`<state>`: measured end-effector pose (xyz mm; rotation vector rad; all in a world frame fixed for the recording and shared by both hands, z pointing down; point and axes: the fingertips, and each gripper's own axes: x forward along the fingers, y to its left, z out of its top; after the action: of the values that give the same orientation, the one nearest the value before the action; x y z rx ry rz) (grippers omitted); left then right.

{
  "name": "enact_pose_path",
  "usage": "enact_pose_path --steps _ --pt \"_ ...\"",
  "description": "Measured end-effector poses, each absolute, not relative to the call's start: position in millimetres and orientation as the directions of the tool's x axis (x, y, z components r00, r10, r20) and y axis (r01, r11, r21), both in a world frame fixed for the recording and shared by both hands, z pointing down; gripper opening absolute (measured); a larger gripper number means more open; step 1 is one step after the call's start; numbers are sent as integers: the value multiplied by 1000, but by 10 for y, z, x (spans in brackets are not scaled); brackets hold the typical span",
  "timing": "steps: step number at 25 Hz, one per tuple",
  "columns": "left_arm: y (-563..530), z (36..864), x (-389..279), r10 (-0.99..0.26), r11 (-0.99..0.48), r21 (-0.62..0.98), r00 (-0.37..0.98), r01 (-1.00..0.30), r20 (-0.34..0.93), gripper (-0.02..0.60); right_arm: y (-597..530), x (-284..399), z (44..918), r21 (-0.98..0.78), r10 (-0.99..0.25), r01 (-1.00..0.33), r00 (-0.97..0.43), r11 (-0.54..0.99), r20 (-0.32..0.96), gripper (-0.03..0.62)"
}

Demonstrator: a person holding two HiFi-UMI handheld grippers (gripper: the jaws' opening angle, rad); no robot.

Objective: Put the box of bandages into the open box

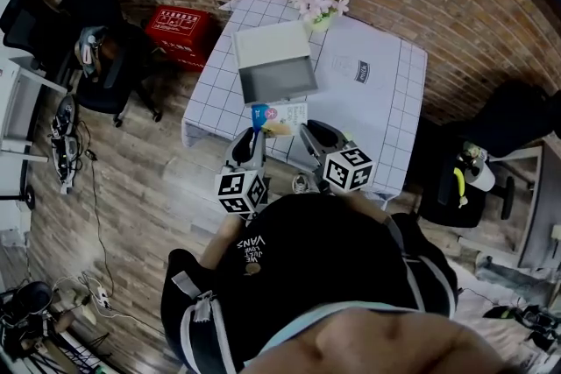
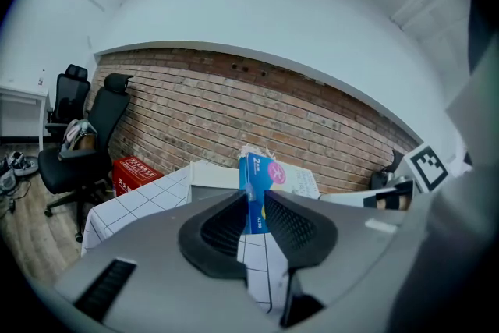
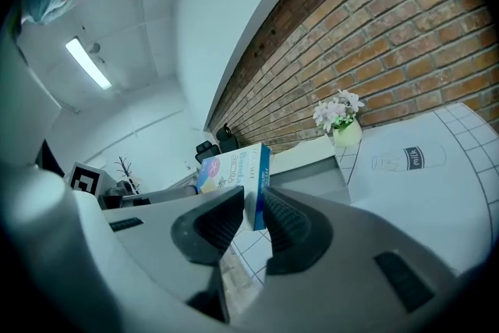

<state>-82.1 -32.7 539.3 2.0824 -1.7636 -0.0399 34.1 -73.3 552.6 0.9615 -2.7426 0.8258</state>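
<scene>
Table [image 1: 377,114]: covered with a white checked cloth and set against a brick wall.
Open box [image 1: 279,85]: grey, at the middle of the table, its lid tipped up on the far side and its inside bare.
Bandage box [image 1: 273,114]: blue and white with a pink disc on its face. It is at the near edge of the table, just on the near side of the open box and outside it. It stands on edge between the two tongs. I cannot tell whether it touches the cloth.
Left tongs [image 1: 254,136]: partly closed. In the left gripper view the two dark pads [image 2: 226,226] sit on either side of the bandage box's narrow blue end [image 2: 257,183] and press on it.
Right tongs [image 1: 308,134]: also partly closed. In the right gripper view they [image 3: 253,218] clamp the other end of the bandage box [image 3: 234,166], with a pad against each face.
Marker cubes: one on each gripper, close above the person's dark sleeves in the head view.
Flowers [image 1: 318,0]: pale pink, in a small pot at the far edge of the table, beyond the open box.
Cloth print [image 1: 362,72]: a small carton drawing marked "milk", right of the open box.
Red crate [image 1: 180,31]: on the wooden floor, left of the table.
Chair [image 1: 110,70]: black, on the floor, left of the red crate.
</scene>
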Motion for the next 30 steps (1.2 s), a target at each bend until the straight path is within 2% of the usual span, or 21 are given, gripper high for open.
enact_pose_path --steps 17,30 --pt "-800 5568 -705 -952 -46 342 144 -939 270 81 -1327 407 5652 -457 -482 -565 -825 687 295 72" --pt "-1209 5650 -999 -911 -161 343 273 -925 309 80 -1559 175 5764 -456 -577 -661 -748 596 330 72"
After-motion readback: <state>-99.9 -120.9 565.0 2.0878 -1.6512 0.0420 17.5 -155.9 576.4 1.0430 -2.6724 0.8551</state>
